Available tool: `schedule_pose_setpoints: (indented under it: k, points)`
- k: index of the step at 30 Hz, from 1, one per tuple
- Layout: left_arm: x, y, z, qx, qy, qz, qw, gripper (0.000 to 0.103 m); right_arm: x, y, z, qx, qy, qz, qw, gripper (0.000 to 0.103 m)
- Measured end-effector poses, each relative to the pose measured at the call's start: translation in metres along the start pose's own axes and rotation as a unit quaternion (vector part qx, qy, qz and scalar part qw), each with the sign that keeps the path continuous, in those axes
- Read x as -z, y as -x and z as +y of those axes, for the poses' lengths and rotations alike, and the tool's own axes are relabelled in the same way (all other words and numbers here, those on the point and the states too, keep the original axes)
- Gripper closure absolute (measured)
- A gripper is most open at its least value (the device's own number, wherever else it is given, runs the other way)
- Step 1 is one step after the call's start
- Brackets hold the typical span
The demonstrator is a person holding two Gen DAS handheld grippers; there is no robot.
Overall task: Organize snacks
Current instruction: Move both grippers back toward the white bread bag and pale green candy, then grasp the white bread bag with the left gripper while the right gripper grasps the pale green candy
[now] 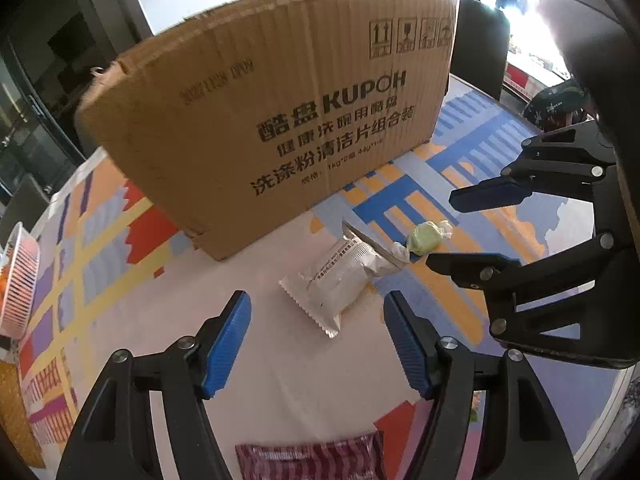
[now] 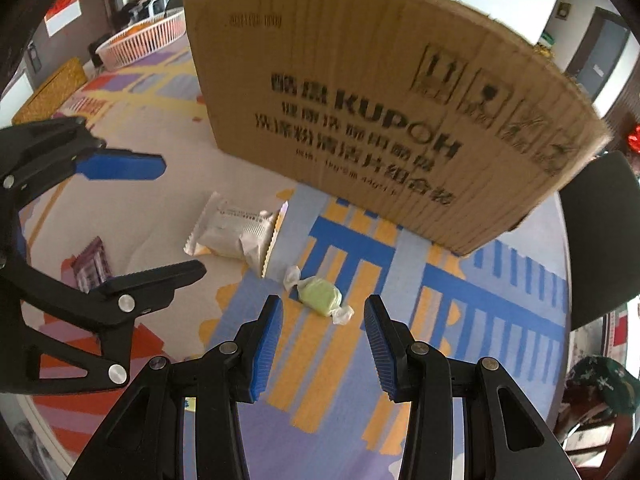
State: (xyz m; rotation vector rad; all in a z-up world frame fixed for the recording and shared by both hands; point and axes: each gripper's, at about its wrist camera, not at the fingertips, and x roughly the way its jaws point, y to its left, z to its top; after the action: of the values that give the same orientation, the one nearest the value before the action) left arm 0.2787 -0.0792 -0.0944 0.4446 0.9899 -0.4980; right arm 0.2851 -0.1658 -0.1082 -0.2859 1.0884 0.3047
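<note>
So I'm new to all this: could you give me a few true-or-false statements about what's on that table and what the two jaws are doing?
1. The left gripper has its jaws apart, holding nothing. True.
2. The green candy sits inside the cardboard box. False: it lies on the table in front of the box.
3. The white packet lies ahead of the left gripper. True.
4. The right gripper is clamped on the candy. False: its jaws are open, and the candy lies just beyond them.
5. A purple striped packet also lies on the table. True.
</note>
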Motion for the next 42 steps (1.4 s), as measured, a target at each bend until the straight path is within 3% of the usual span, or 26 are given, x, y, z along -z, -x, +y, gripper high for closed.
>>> schedule_pose_setpoints:
  k: [7,16,22,25,26,29,36,42]
  points:
    - [-0.009,-0.020,0.005,0.020,-0.015,0.011,0.9996,0.033,-0.005,-0.026,-0.001,-0.019,0.026,0.035,0.999,0.060]
    - [-0.016,-0.041,0.017,0.050,-0.002,0.020,0.9985,0.034,-0.014,-0.031,-0.014,-0.032,0.045,0.030,0.998,0.060]
    - [-0.014,-0.045,0.020,0.068,0.020,0.030,0.9970,0.051,-0.019,-0.032,-0.014,-0.027,0.046,0.021,0.998,0.064]
    - [-0.010,-0.042,0.020,0.062,0.036,0.027,0.9971,0.056,-0.020,-0.031,-0.012,-0.037,0.043,0.016,0.998,0.075]
    - [-0.010,-0.042,0.020,0.058,0.042,0.027,0.9971,0.062,-0.020,-0.031,-0.011,-0.037,0.042,0.015,0.998,0.077]
    - [-0.006,-0.039,0.022,0.048,0.069,0.033,0.9959,0.067,-0.012,-0.030,-0.005,-0.036,0.036,0.009,0.999,0.082]
    - [0.009,-0.028,0.016,0.035,0.100,0.033,0.9938,0.068,-0.002,-0.024,-0.009,-0.031,-0.001,-0.005,0.999,0.083]
    - [0.019,0.000,0.017,0.011,0.127,0.000,0.9919,0.068,0.011,-0.003,-0.016,-0.037,-0.047,-0.030,0.998,0.083]
